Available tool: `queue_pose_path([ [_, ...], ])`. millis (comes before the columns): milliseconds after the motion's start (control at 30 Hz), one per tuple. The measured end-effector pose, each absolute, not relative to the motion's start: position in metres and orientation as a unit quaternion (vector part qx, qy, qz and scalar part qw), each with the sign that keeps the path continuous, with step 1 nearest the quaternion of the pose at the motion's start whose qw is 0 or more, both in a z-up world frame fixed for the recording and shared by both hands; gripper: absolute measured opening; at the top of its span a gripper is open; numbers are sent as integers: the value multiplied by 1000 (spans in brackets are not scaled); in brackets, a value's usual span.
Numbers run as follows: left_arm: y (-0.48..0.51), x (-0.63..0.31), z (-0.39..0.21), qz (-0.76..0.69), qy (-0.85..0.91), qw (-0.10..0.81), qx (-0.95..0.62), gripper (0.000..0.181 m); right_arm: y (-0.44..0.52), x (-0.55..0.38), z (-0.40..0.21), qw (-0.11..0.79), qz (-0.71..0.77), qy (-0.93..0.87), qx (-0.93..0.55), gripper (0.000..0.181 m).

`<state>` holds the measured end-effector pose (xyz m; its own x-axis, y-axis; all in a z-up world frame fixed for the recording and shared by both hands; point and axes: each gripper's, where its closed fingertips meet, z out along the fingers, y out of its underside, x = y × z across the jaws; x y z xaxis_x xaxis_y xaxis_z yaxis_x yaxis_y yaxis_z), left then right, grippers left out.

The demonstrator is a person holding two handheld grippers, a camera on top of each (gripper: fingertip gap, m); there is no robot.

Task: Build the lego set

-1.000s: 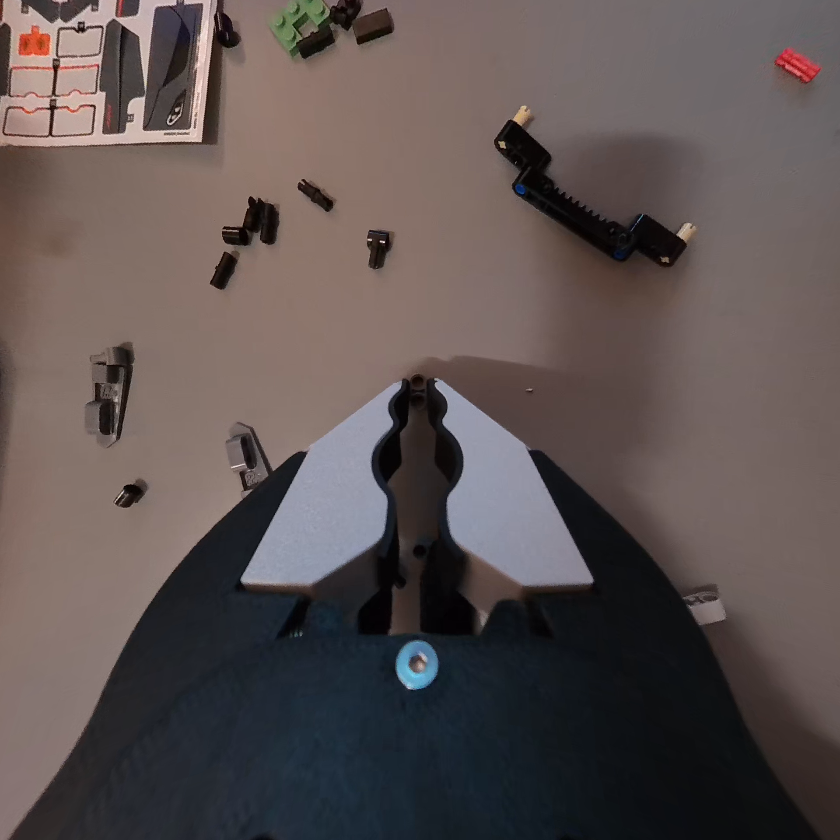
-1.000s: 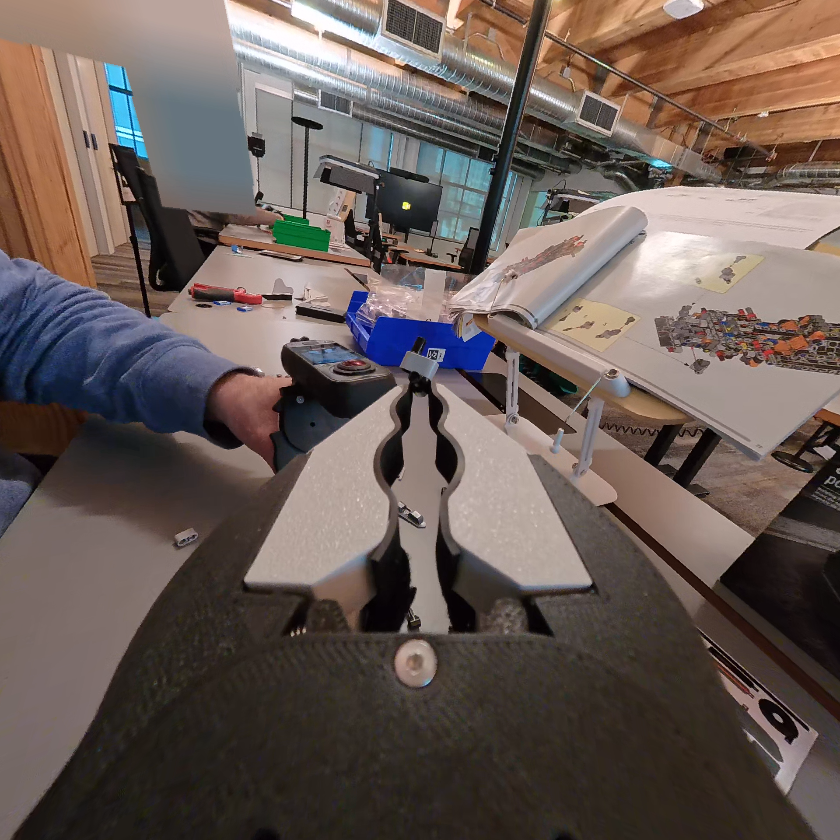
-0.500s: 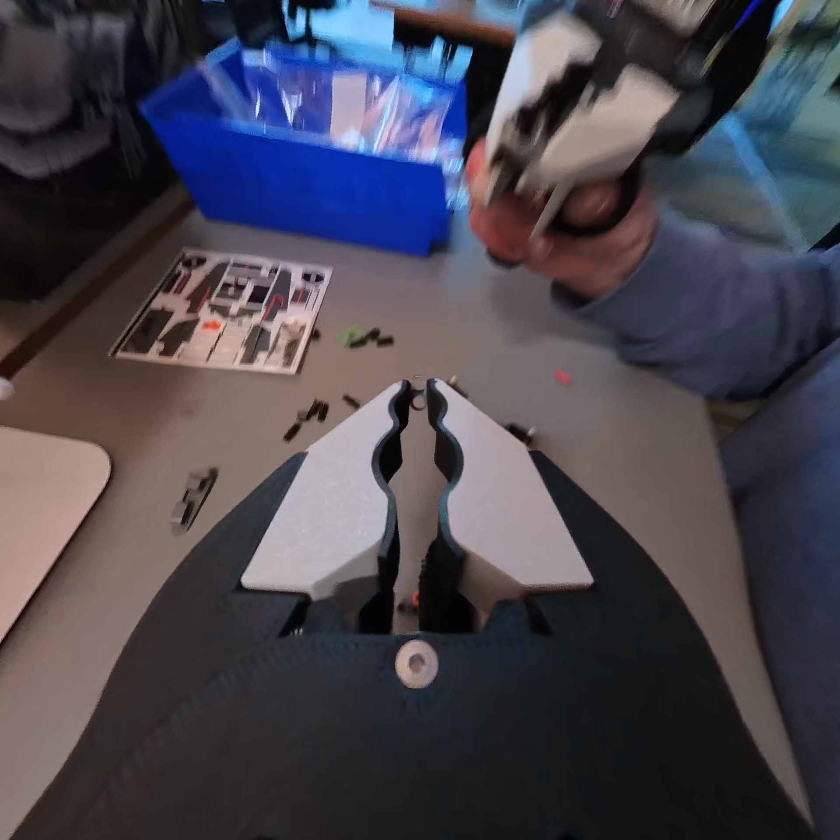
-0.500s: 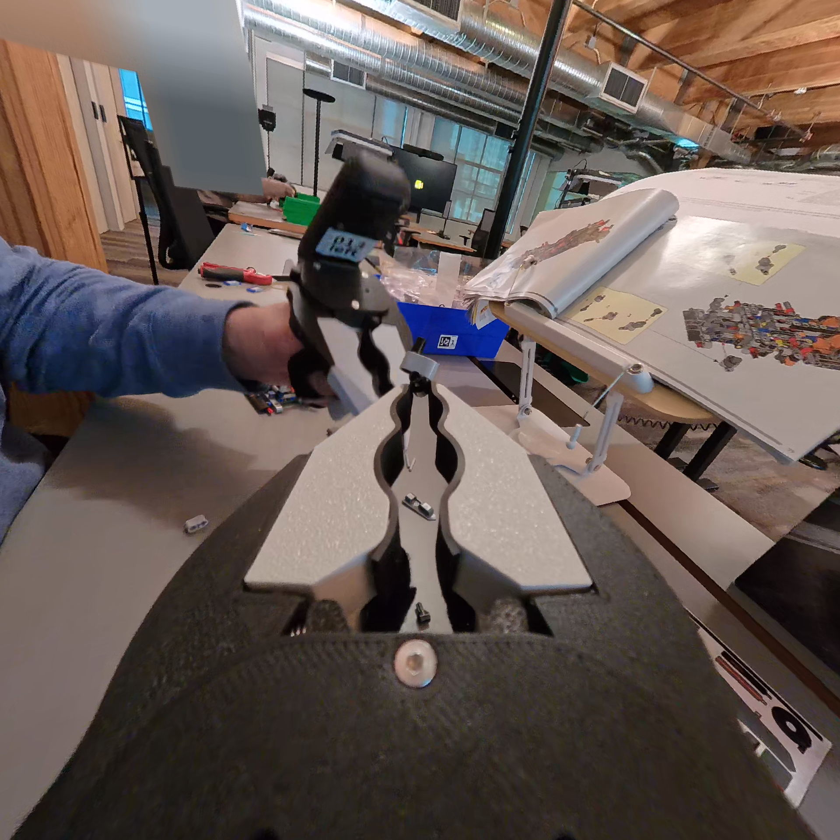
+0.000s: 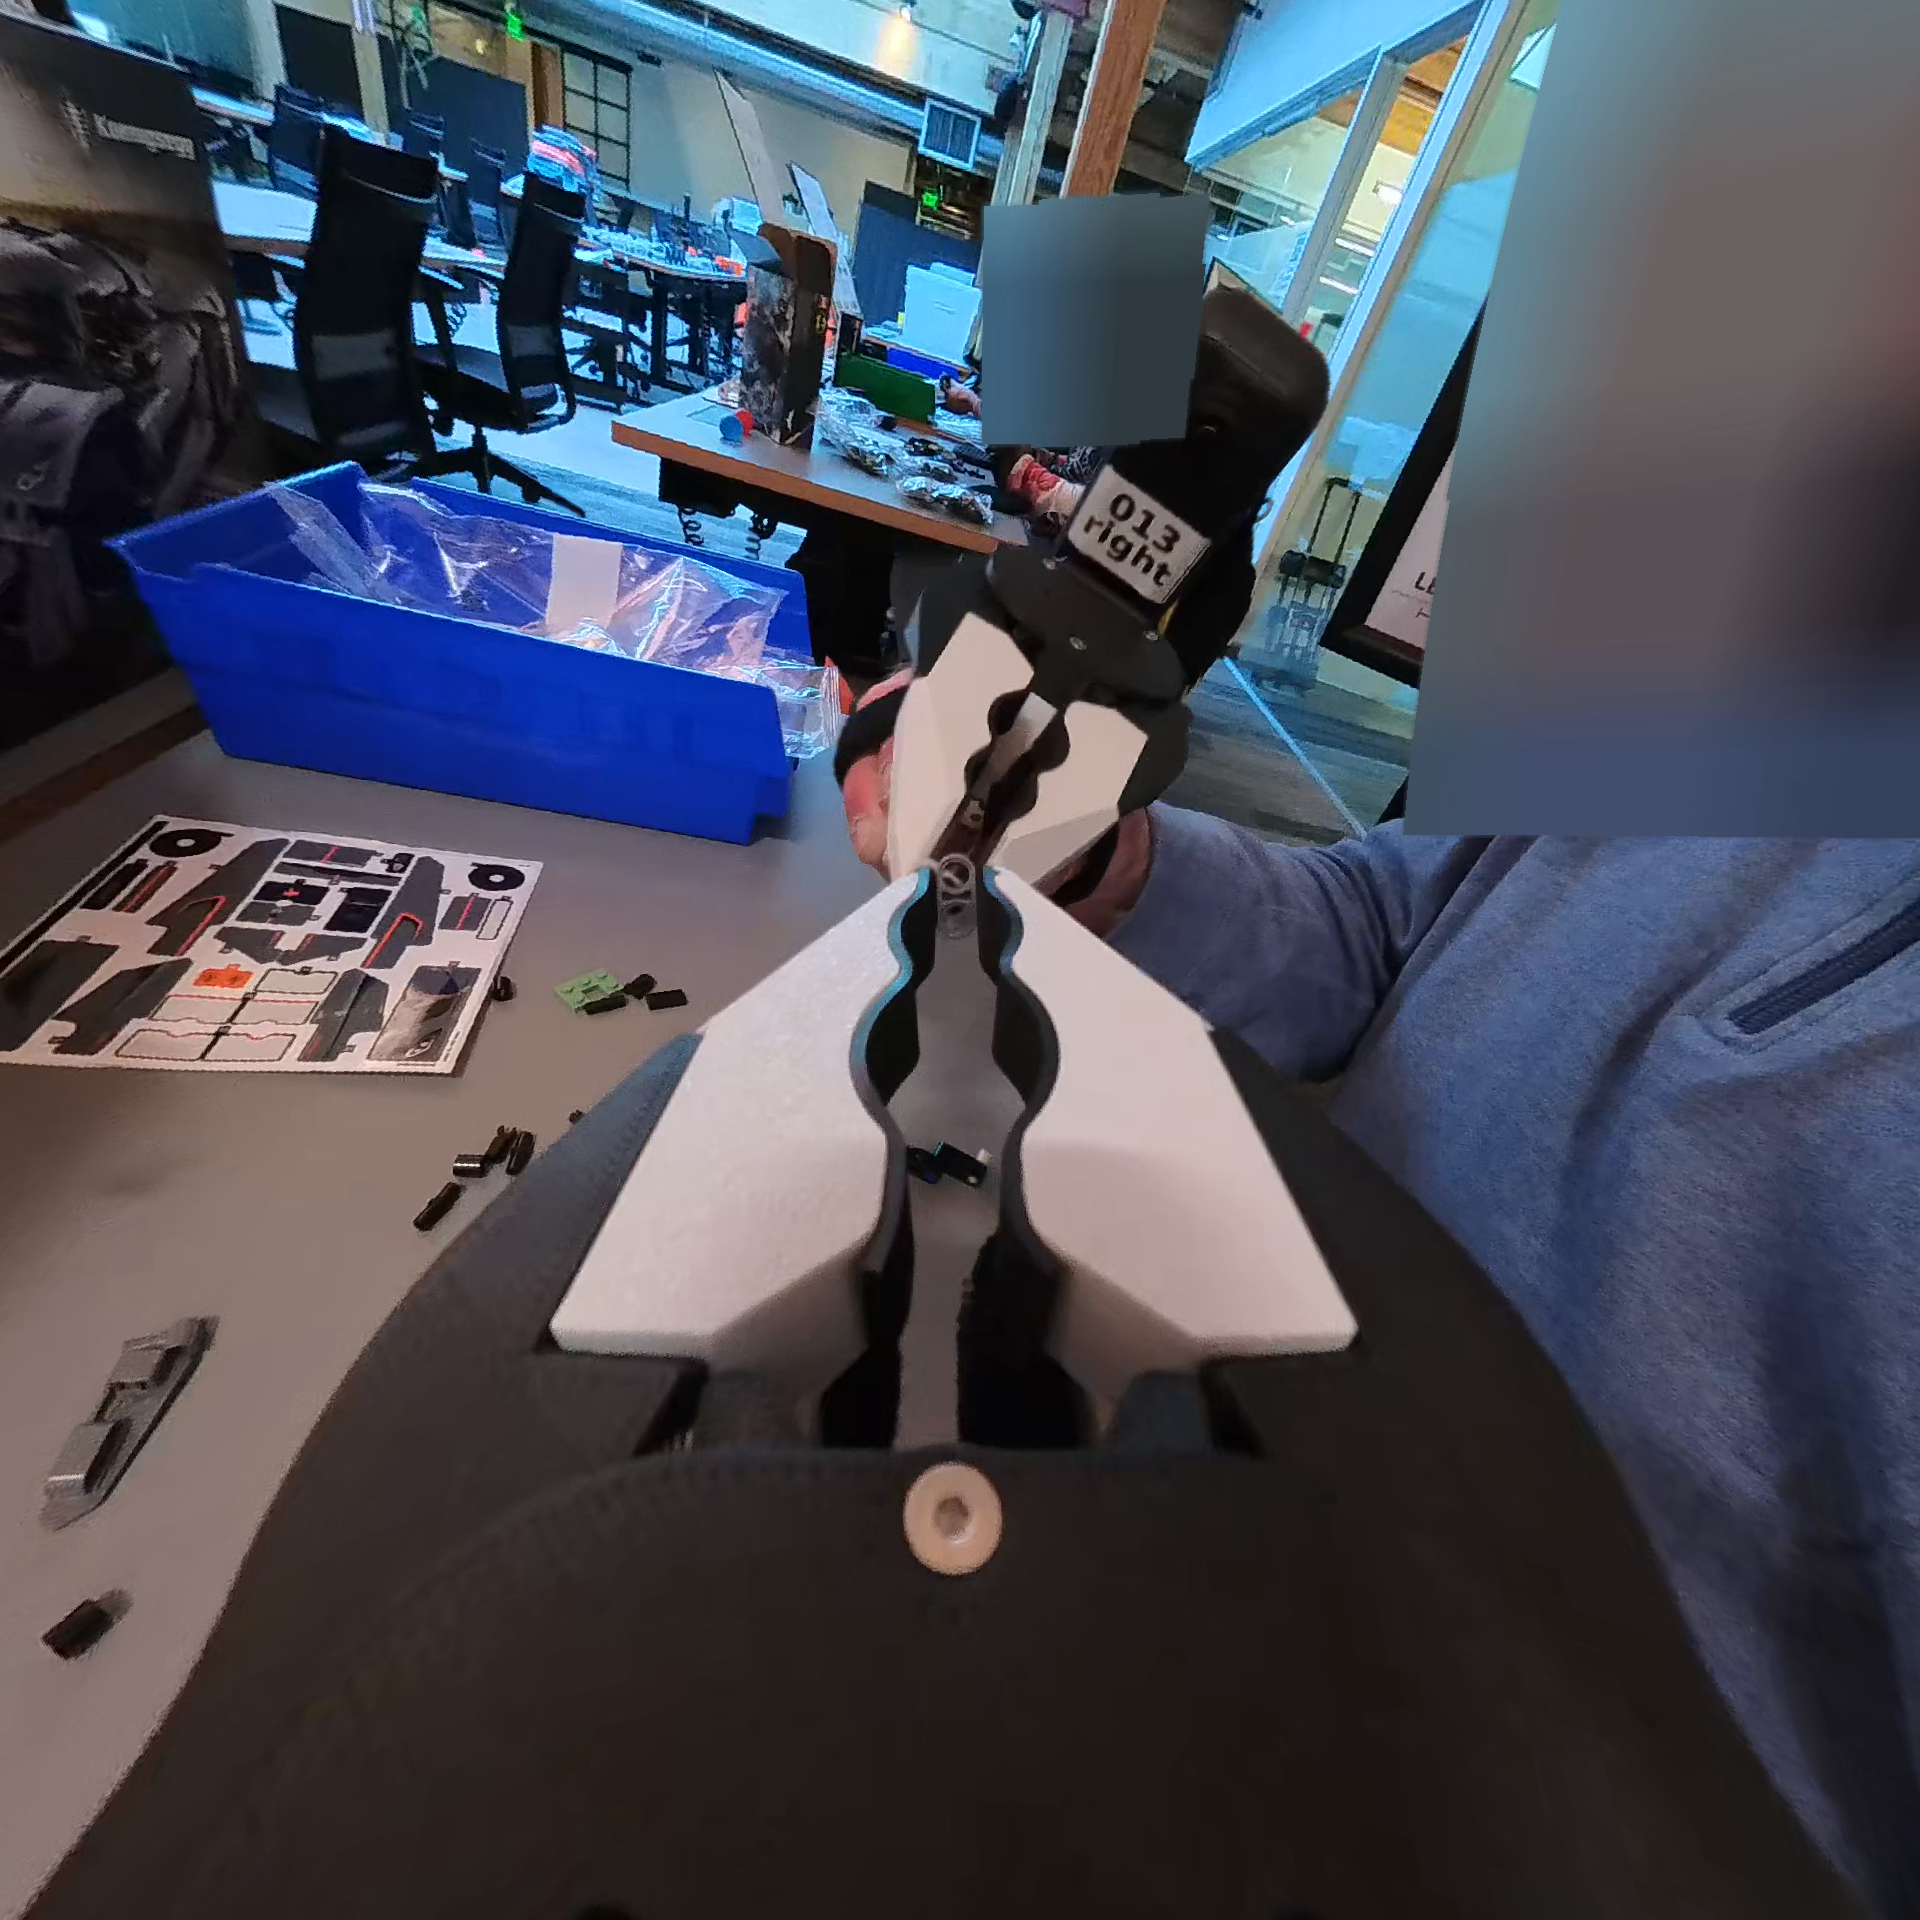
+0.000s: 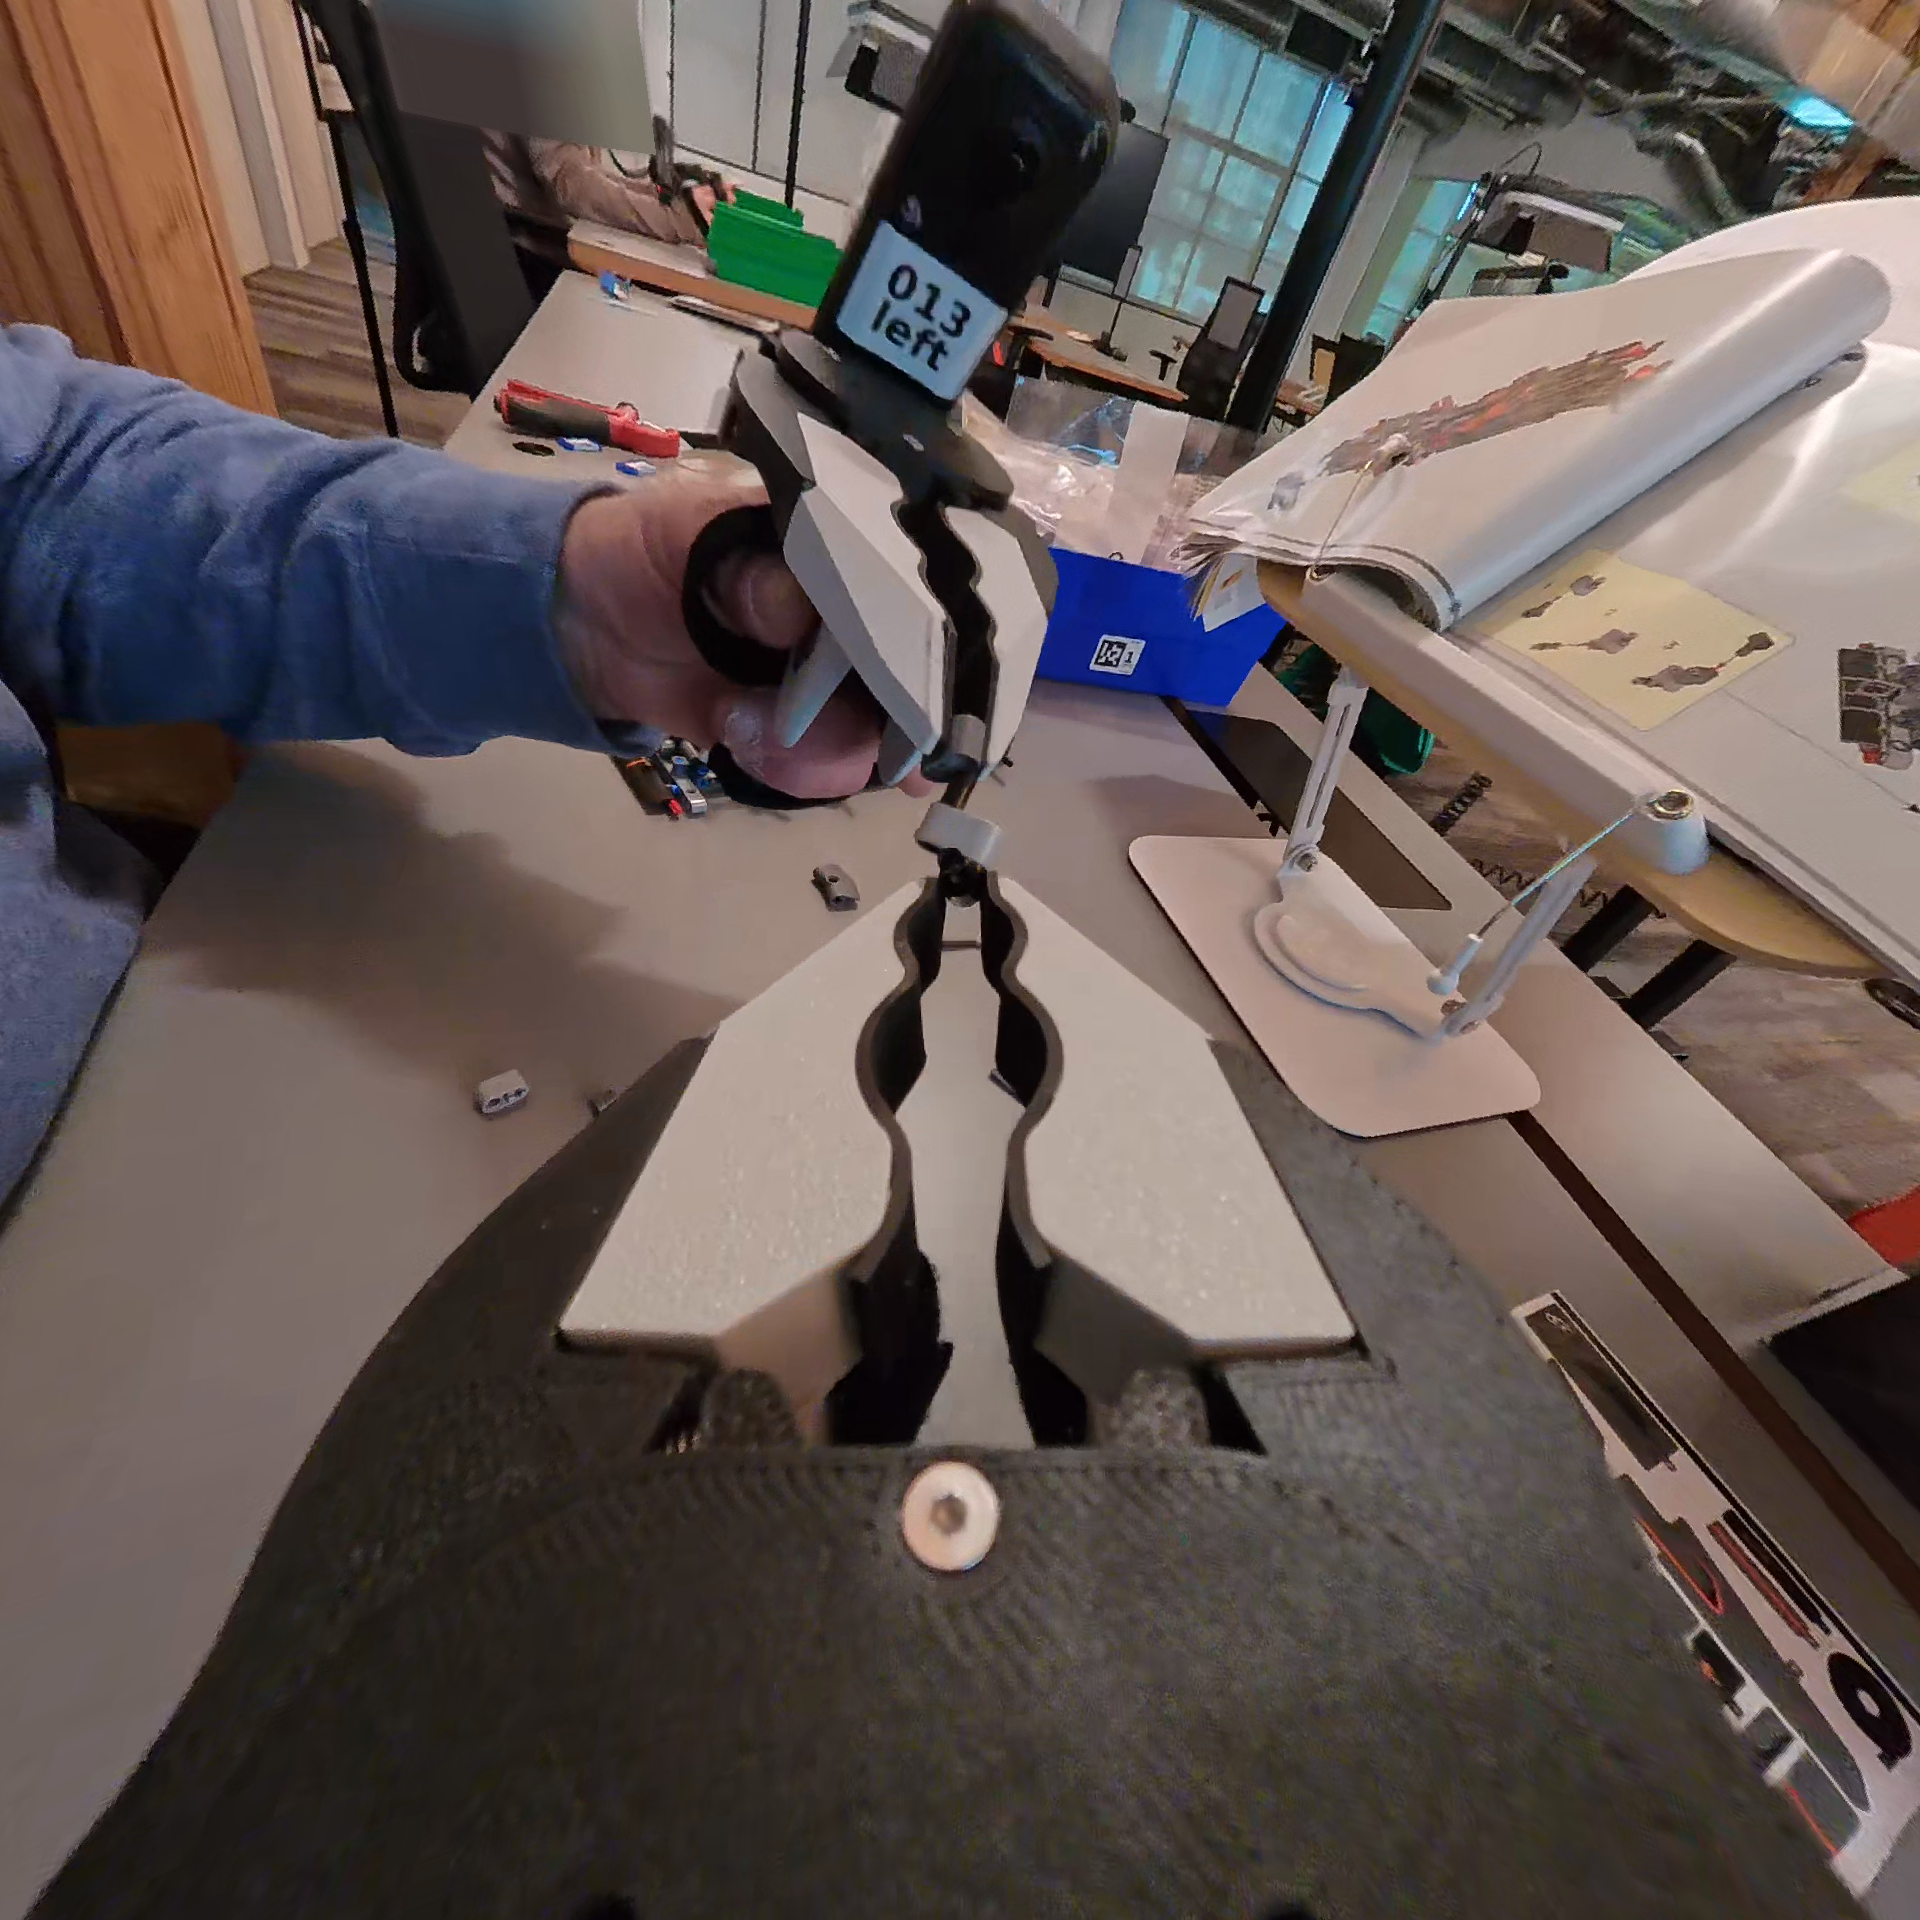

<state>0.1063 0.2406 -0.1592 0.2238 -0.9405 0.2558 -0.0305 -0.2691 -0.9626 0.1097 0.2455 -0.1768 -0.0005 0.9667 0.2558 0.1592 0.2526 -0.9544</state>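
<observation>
Both grippers raised above the table, tips meeting, each pinching a small lego part.

Left wrist view: the left gripper [image 5: 954,902] has its jaws narrow, clamped on a small grey connector [image 5: 954,900] at the tips. The right gripper [image 5: 971,831] faces it from above, tip to tip, jaws likewise narrow. On the grey table [image 5: 644,894], a sticker sheet [image 5: 260,945] lies toward the left edge, a blue bin [image 5: 457,696] of plastic bags behind it; a green plate [image 5: 584,989] and loose black pins [image 5: 488,1164] lie between sheet and gripper.

Right wrist view: the right gripper [image 6: 956,888] is closed on a thin black pin piece [image 6: 954,883]. The left gripper [image 6: 961,743] points down, holding a dark axle that carries a grey bush [image 6: 958,831] just above the right tips. An instruction booklet [image 6: 1621,540] stands on a stand at the right edge.
</observation>
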Motion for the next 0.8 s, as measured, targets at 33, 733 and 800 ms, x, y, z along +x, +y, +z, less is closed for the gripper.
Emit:
queue_pose_path([
  [33, 242, 106, -160, -490, 385, 464, -630, 5, 246, 110, -176, 525, 386, -592, -474, 4],
  [733, 222, 118, -151, -450, 512, 432, -591, 5, 227, 118, -167, 456, 494, -586, -452, 4],
  [800, 223, 121, -151, -443, 523, 427, -589, 5, 228, 119, -168, 452, 499, -584, -454, 3],
])
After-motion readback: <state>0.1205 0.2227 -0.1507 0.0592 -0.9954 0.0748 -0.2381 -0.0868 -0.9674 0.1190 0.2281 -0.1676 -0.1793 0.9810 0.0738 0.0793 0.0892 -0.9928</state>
